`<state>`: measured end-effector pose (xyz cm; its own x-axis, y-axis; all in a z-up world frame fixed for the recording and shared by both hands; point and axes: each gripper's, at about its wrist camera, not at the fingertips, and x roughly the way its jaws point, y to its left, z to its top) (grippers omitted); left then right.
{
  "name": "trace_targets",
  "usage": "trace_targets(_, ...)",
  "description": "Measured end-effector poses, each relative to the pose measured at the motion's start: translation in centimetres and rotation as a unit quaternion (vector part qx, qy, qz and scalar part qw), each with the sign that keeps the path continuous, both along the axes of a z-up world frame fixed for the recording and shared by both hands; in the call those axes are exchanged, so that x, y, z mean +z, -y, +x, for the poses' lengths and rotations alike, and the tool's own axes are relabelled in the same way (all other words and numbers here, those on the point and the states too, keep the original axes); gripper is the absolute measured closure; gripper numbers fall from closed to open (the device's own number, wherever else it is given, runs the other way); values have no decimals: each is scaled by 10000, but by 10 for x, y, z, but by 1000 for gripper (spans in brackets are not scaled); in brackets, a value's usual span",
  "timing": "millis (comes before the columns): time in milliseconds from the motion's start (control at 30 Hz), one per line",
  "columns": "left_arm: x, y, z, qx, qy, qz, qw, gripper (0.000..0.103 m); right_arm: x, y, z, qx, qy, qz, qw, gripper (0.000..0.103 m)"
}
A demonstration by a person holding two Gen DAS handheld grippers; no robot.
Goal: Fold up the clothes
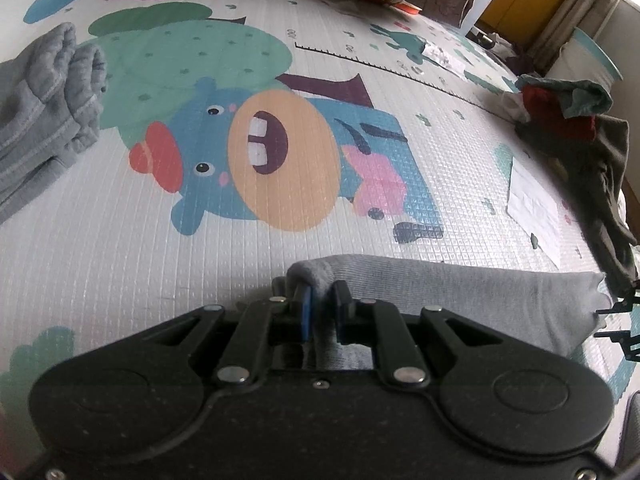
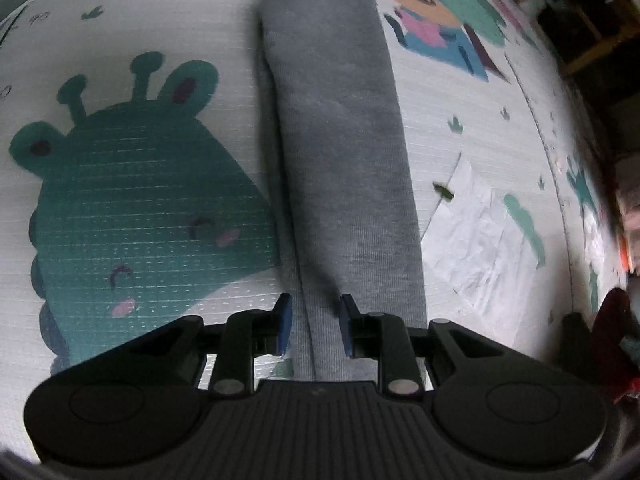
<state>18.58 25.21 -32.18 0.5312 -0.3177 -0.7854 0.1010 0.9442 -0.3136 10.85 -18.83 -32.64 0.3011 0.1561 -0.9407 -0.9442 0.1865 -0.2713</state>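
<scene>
so far the grey garment (image 2: 340, 160) lies as a long narrow strip on the play mat (image 1: 120, 260), the left gripper (image 1: 320, 300) pinching its end, the right gripper (image 2: 314, 320) spread over it, final folds seemingly left, ruler numbers unreadable except perhaps "90".

My left hand-held gripper (image 1: 320, 300) is matte black speckled plastic: two round domed housings flank a central plate, silver rivets pin the linkage bars, and blue pads line the fingers. On my right hand-held gripper (image 2: 314, 330), that central plate is ribbed.
</scene>
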Motion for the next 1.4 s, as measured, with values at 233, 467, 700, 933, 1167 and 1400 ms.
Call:
trace_targets(233,0,1,0,-43,10,50,10000,93,12,5,12,-324,-112,231,9991,98)
trace_targets(467,-1,-1,-1,-26,12,-6,10000,93,35,5,5,-166,-397,504,9978,98)
trace_targets(700,0,-2,0,-27,-9,-12,10000,93,13,4,-3,-66,169,124,9998,61)
trace_targets(933,0,0,1,-35,-36,21,10000,93,16,-62,-46,1039,1022,499,9881,64)
trace_targets(1167,-1,-2,0,-48,-16,-10,10000,93,-9,-111,-44,1359,1424,438,9794,65)
trace_targets(1400,-1,-6,0,34,-28,-153,9999,92,-13,-139,-50,1495,1280,512,9791,90)
